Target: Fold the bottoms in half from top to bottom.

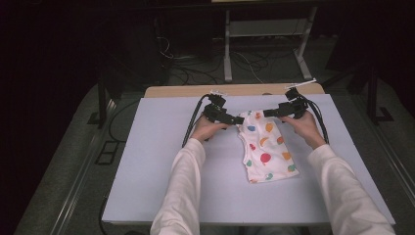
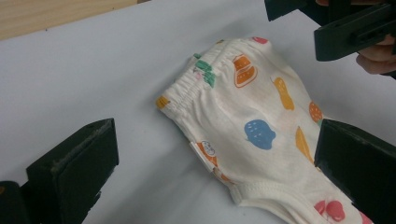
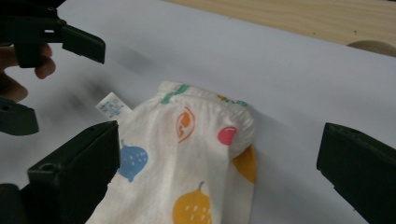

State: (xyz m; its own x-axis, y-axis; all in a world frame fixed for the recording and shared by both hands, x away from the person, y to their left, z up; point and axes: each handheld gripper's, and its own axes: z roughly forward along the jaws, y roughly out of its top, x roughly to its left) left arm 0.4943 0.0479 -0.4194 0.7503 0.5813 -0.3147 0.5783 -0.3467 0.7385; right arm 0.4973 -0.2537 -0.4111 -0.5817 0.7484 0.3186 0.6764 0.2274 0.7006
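A small folded white garment [image 1: 265, 147] with coloured fruit prints lies on the pale table cover [image 1: 161, 161], its elastic waistband at the far end. My left gripper [image 1: 238, 120] stands open at the waistband's left corner. In the left gripper view its black jaws frame the garment [image 2: 247, 126] with nothing between them. At the waistband's right corner my right gripper [image 1: 268, 113] is open too. The right gripper view has the garment [image 3: 187, 158] between wide-apart jaws, a white label [image 3: 111, 108] at its edge, and the left gripper [image 3: 42, 70] at upper left.
A wooden table edge [image 1: 235, 90] runs along the far side of the cover. Cables trail from both grippers toward the back. Beyond the table stand a metal frame [image 1: 266, 44] and floor cables. The person's white sleeves [image 1: 181, 191] come in from the bottom.
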